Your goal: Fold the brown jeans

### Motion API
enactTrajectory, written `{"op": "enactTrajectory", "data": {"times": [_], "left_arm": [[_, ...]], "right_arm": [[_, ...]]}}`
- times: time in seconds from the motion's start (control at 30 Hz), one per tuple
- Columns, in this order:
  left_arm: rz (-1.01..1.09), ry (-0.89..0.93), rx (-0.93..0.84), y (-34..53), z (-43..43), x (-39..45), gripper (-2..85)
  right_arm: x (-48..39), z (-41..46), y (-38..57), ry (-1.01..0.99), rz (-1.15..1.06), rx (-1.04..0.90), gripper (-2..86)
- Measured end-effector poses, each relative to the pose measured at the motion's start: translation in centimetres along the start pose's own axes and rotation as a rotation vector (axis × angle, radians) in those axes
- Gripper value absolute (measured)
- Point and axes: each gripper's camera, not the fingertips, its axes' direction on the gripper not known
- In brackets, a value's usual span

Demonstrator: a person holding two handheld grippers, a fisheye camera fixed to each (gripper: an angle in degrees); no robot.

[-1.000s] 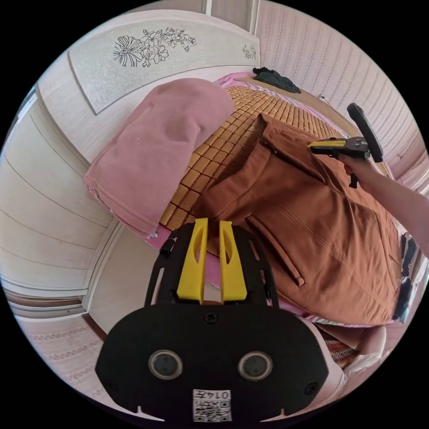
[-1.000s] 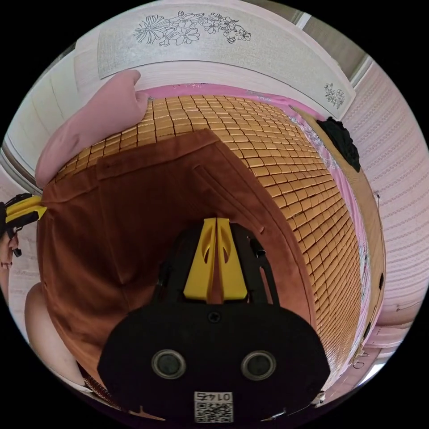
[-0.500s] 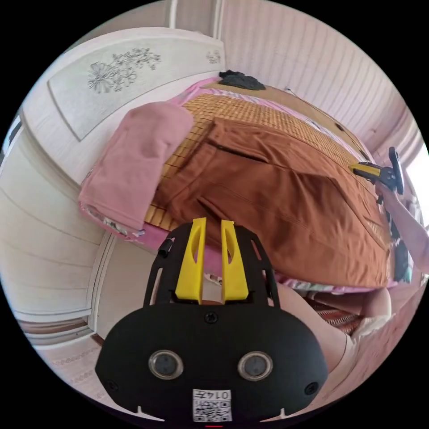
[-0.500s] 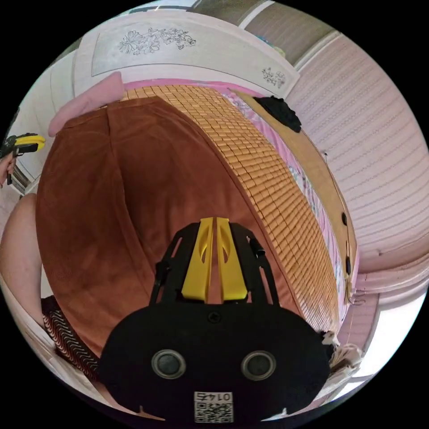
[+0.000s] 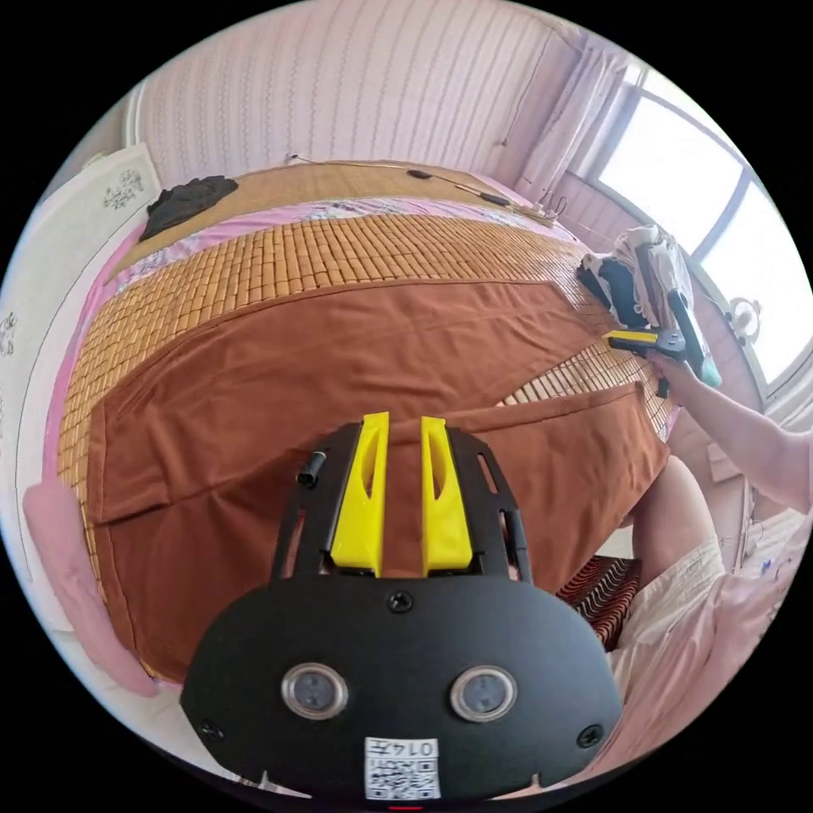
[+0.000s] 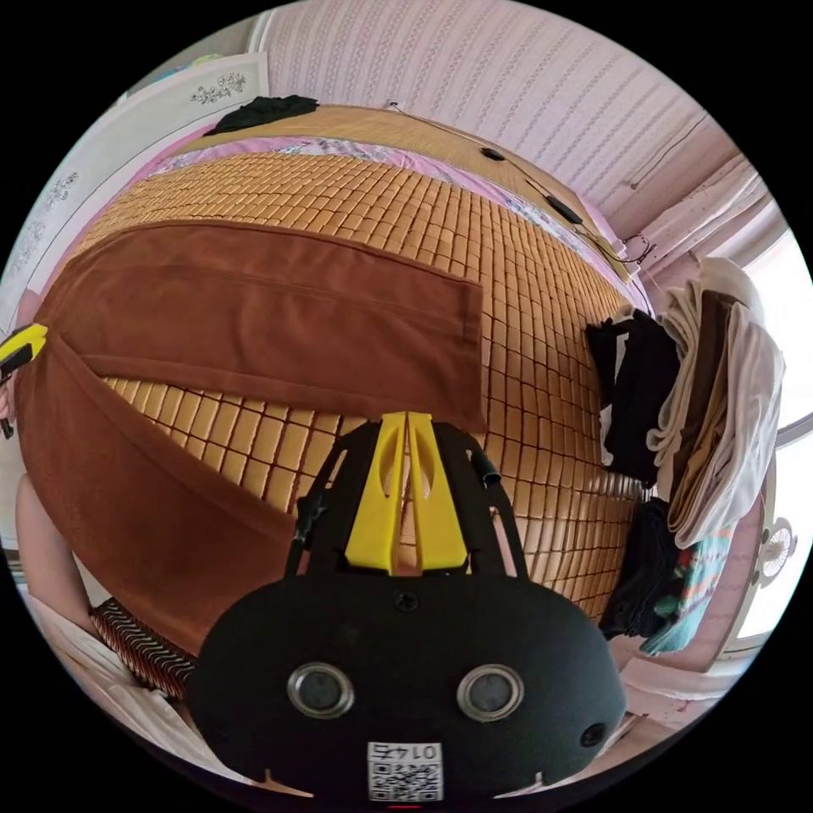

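Observation:
The brown jeans [image 5: 339, 356] lie spread on a bamboo mat [image 5: 279, 246] on the bed, their two legs parted in a V. In the right gripper view the far leg [image 6: 254, 313] lies flat on the mat and the near leg [image 6: 127, 500] runs along the bed's edge. My left gripper [image 5: 398, 423] hovers over the near leg, its jaws slightly apart with nothing between them. My right gripper [image 6: 406, 419] is shut and empty, over the mat near the far leg's hem. A hand holds that same right gripper [image 5: 631, 340] beyond the hems. The left gripper [image 6: 21, 347] peeks in at the edge.
A heap of clothes [image 6: 711, 381] sits past the leg ends by a window [image 5: 728, 212]. A black garment [image 5: 186, 195] lies at the bed's far side near the headboard [image 5: 76, 195]. A pink pillow [image 5: 59, 525] lies beyond the waist. The person's knee [image 5: 677, 525] is beside the bed.
Both views have swung from the waist and pillow end toward the leg hems and the window. The right gripper now sits out by the hems. Neither gripper's jaws have changed.

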Motion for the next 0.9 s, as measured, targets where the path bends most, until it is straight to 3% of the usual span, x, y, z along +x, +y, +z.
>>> {"op": "enactTrajectory", "data": {"times": [0.2,0.43,0.7,0.9], "left_arm": [[0.048,-0.075,-0.211,-7.4,8.4,4.2,7.8],[0.007,-0.044,-0.188,-12.3,10.8,5.7,6.2],[0.041,-0.037,-0.148,-14.9,11.0,8.5,4.6],[0.192,0.004,-0.058,-10.4,5.1,14.9,4.3]], "right_arm": [[2.6,3.7,-1.3,-0.018,0.108,0.016,-0.7],[5.1,5.4,-2.7,-0.017,0.010,0.019,-0.4],[7.6,5.4,-2.4,-0.030,0.102,-0.006,-0.5],[9.7,-0.6,8.3,-0.086,0.069,0.096,1.8]]}}
